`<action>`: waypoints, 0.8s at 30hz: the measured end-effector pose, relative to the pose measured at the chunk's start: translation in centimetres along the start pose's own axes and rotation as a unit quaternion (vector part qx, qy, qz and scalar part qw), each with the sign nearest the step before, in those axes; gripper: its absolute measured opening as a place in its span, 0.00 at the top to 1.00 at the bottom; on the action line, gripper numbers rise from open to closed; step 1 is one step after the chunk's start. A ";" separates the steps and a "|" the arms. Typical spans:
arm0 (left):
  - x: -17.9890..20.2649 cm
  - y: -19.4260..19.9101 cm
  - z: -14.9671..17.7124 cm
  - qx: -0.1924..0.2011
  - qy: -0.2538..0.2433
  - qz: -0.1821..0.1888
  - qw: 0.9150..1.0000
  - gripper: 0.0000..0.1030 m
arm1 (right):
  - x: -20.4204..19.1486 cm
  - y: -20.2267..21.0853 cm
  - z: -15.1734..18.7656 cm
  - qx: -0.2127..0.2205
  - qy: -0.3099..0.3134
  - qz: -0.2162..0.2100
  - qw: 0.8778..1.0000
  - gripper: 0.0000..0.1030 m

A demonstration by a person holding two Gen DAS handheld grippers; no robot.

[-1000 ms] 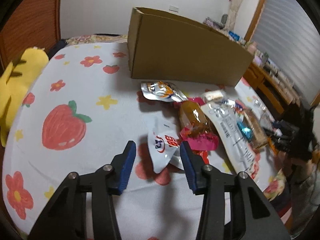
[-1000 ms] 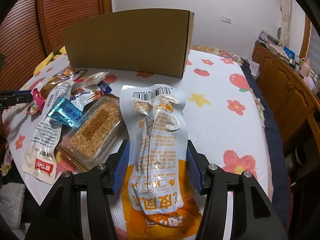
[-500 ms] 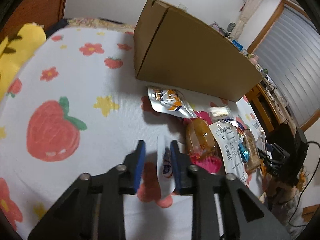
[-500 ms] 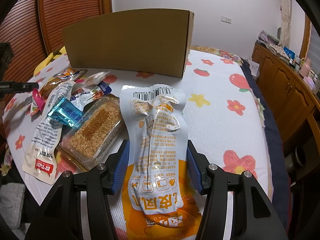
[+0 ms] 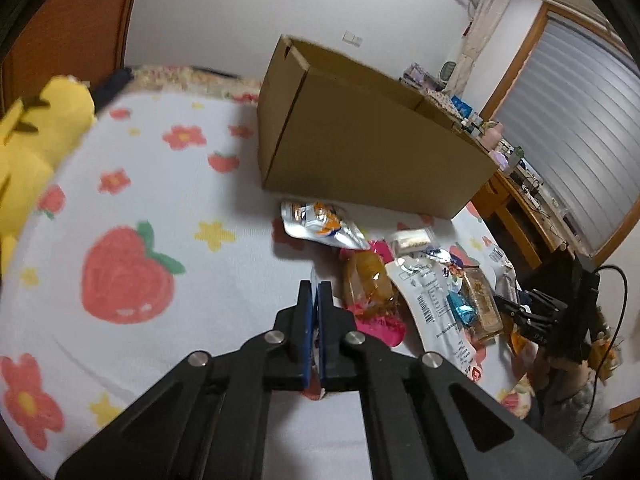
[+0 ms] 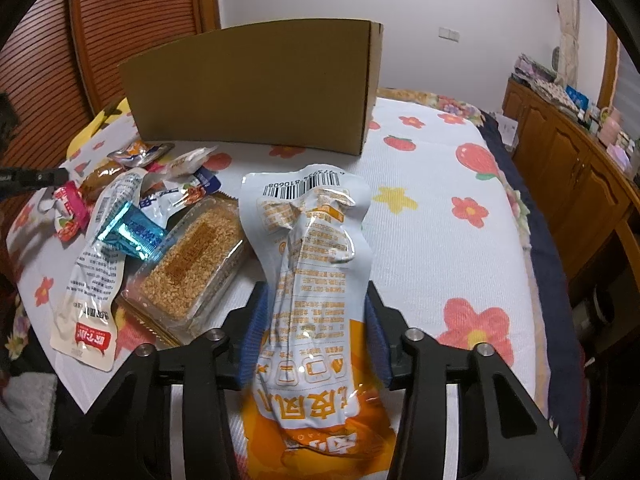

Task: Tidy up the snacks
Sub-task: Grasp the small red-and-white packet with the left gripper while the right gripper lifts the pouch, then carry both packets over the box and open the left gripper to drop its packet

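My left gripper (image 5: 316, 286) is shut on a small white packet (image 5: 314, 276); only a thin edge of it shows between the blue pads. It hangs over the flowered sheet, left of the snack pile. A big white and orange pouch (image 6: 316, 216) lies lengthwise between the blue pads of my right gripper (image 6: 316, 296). Those jaws are closing, the pads press its sides and the pouch buckles upward. The open cardboard box (image 5: 360, 152) (image 6: 256, 84) stands behind the snacks.
Loose snacks lie beside the pouch: a clear tray of crumbed cake (image 6: 192, 264), a blue packet (image 6: 132, 234), a long white pouch (image 6: 96, 264), a silver packet (image 5: 320, 226) and a brown bread pack (image 5: 366, 284). A yellow plush (image 5: 36, 148) lies far left. A wooden cabinet (image 6: 568, 152) flanks the bed.
The left jaws came together on the small white packet and rose a little with it. The right jaws narrowed onto the big pouch, which crumpled; the right hand stayed put.
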State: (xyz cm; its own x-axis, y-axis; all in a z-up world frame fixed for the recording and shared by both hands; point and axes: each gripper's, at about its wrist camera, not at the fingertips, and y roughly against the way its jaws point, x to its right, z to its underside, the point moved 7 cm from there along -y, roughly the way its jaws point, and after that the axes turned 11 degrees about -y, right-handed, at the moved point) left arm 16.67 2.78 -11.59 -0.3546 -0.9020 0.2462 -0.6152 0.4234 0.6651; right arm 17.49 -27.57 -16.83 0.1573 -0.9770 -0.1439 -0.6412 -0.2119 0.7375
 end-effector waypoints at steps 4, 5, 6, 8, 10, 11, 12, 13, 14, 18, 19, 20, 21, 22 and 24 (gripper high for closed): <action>0.4 1.6 -0.8 0.022 -0.017 -0.018 0.999 1.00 | 0.0 0.7 -0.3 0.010 -0.008 -0.002 1.000 0.57; 0.4 2.0 -1.0 0.027 -0.020 -0.020 0.999 1.00 | -0.1 1.1 -0.4 0.015 -0.010 -0.006 1.000 0.57; 0.6 2.3 -1.1 0.032 -0.024 -0.020 0.999 1.00 | -0.2 1.3 -0.6 0.018 -0.011 -0.009 1.000 0.57; 0.8 3.1 -1.6 0.045 -0.031 -0.025 0.998 1.00 | -0.6 1.8 -0.9 0.025 -0.010 -0.013 1.000 0.57; 1.0 3.7 -2.1 0.054 -0.035 -0.023 0.998 1.00 | -1.1 2.3 -1.3 0.031 -0.007 -0.016 0.999 0.57; 1.1 4.0 -2.3 0.059 -0.037 -0.024 0.997 1.00 | -1.2 2.5 -1.4 0.034 -0.005 -0.016 0.999 0.57; 1.3 4.3 -2.5 0.063 -0.042 -0.028 0.997 1.00 | -1.5 2.7 -1.6 0.039 -0.003 -0.016 0.999 0.57; 1.4 4.5 -2.7 0.065 -0.046 -0.030 0.996 1.00 | -1.7 3.0 -1.8 0.043 -0.001 -0.017 0.999 0.57; 1.6 4.7 -2.9 0.068 -0.050 -0.031 0.996 1.00 | -2.0 3.3 -2.0 0.048 0.000 -0.019 0.999 0.57; 2.4 5.8 -3.9 0.085 -0.060 -0.033 0.994 1.00 | -2.8 4.4 -2.9 0.063 0.002 -0.028 0.998 0.57; 2.5 6.1 -4.4 0.091 -0.064 -0.035 0.993 1.00 | -3.0 4.8 -3.3 0.068 0.004 -0.030 0.997 0.57; 2.7 6.1 -4.9 0.093 -0.068 -0.035 0.993 1.00 | -3.2 5.1 -3.6 0.072 0.005 -0.032 0.997 0.57; 2.8 6.1 -5.4 0.095 -0.071 -0.036 0.992 1.00 | -3.4 5.4 -4.1 0.077 0.007 -0.033 0.996 0.57; 2.9 6.1 -5.9 0.098 -0.075 -0.039 0.992 1.00 | -3.6 5.6 -4.5 0.080 0.009 -0.035 0.996 0.57; 3.2 6.2 -7.3 0.105 -0.087 -0.045 0.990 1.00 | -3.9 6.1 -5.4 0.089 0.013 -0.037 0.995 0.57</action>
State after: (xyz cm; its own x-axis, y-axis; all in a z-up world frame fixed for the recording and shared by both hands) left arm 16.89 1.86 -1.54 -0.3961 -0.9166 0.0548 -0.7764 0.3662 0.5130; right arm 17.05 -24.90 -8.23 0.2269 -0.9581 -0.1749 -0.7492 -0.2864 0.5972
